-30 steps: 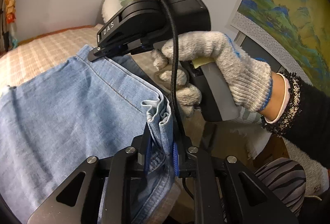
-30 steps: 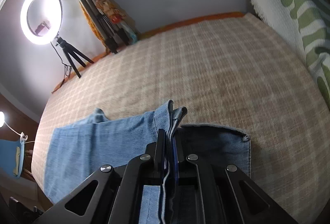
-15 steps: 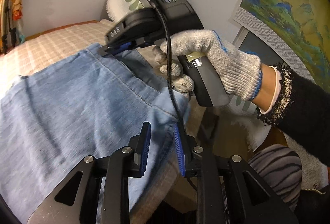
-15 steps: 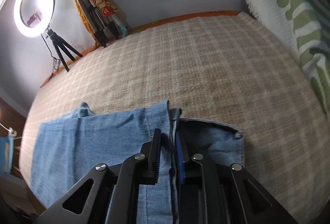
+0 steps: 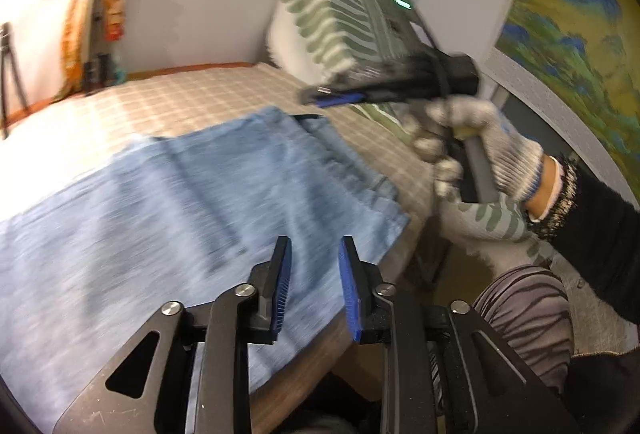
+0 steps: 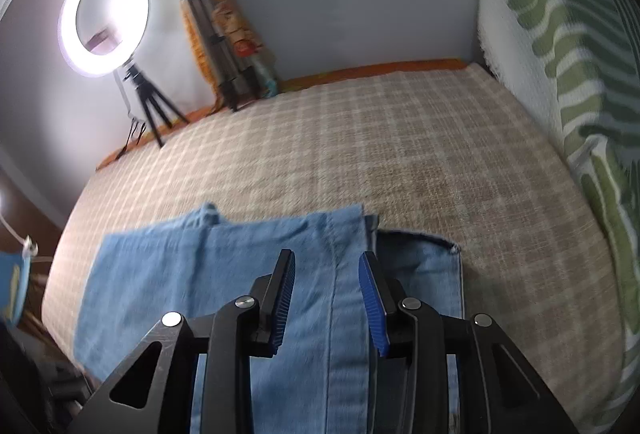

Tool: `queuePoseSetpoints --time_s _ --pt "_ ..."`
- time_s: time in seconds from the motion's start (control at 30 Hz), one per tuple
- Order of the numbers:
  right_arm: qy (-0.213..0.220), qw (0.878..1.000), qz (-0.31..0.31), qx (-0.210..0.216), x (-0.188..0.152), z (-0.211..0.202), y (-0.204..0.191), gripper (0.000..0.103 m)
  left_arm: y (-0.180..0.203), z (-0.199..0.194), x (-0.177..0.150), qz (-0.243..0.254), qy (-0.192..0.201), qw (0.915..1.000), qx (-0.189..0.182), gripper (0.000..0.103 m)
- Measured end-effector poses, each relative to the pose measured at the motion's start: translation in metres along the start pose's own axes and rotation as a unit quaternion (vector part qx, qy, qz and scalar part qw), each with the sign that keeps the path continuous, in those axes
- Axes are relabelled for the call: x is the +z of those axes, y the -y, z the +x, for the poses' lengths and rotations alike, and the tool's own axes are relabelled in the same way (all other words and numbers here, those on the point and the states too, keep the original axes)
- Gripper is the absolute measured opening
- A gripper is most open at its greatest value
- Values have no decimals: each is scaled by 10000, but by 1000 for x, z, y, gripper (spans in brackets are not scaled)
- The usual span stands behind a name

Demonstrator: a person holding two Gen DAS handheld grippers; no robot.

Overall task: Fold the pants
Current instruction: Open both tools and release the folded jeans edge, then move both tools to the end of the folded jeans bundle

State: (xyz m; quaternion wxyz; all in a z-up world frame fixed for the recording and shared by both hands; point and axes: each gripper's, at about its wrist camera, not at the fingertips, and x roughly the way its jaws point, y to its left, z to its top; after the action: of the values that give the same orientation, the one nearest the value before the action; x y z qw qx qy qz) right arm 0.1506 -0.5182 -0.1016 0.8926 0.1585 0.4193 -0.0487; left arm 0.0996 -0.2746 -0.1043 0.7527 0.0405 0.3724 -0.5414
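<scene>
Pants laid flat on bed, both grippers empty and spread.

The pants (image 6: 224, 274) lay folded over on the checked bedcover (image 6: 360, 138), upper layer's edge running just short of the darker layer beneath, probably so the fold could settle without being dragged. The right gripper (image 6: 326, 294) hovered above that edge with its jaws apart, holding nothing. The left gripper (image 5: 314, 284) stood likewise parted over the near corner by the bed's side, clear of cloth. The gloved hand (image 5: 492, 150) held the right gripper raised beside the striped pillow (image 5: 336, 22). Motion blur obscured seam detail.
</scene>
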Motion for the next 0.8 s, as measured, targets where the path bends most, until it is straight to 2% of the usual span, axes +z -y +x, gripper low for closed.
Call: queuePoseSetpoints --time_s 0.13,0.17,0.2,0.27,0.33,0.4,0.57,0.63,0.8 --pt "8 9999 -150 71 -13 -16 -13 36 -18 -27 -12 -278 154 9991 290 28" --pt "25 9998 -168 118 -17 -20 -17 36 -21 -33 -16 -333 180 9987 351 33" --pt "46 9997 -176 156 -20 -23 -21 36 -27 -42 -20 -441 225 9978 444 44" --pt "95 9995 -180 259 -24 -28 -28 39 -35 -54 -27 -611 297 9960 576 55" --pt "138 9990 -176 387 -27 -31 -37 43 -45 -69 -36 -802 358 9934 735 55" --pt "182 9983 -201 525 -30 -33 -49 52 -51 -80 -43 -952 425 9904 910 56" --pt "95 9949 -453 893 -32 -29 -86 62 -78 -105 -69 -1614 582 9757 1364 58" --pt "53 9928 -609 1031 -32 -25 -104 63 -93 -111 -80 -1883 607 9679 1548 58" --pt "-53 9876 -927 1264 -23 -15 -144 72 -115 -120 -99 -2410 692 9511 1805 58"
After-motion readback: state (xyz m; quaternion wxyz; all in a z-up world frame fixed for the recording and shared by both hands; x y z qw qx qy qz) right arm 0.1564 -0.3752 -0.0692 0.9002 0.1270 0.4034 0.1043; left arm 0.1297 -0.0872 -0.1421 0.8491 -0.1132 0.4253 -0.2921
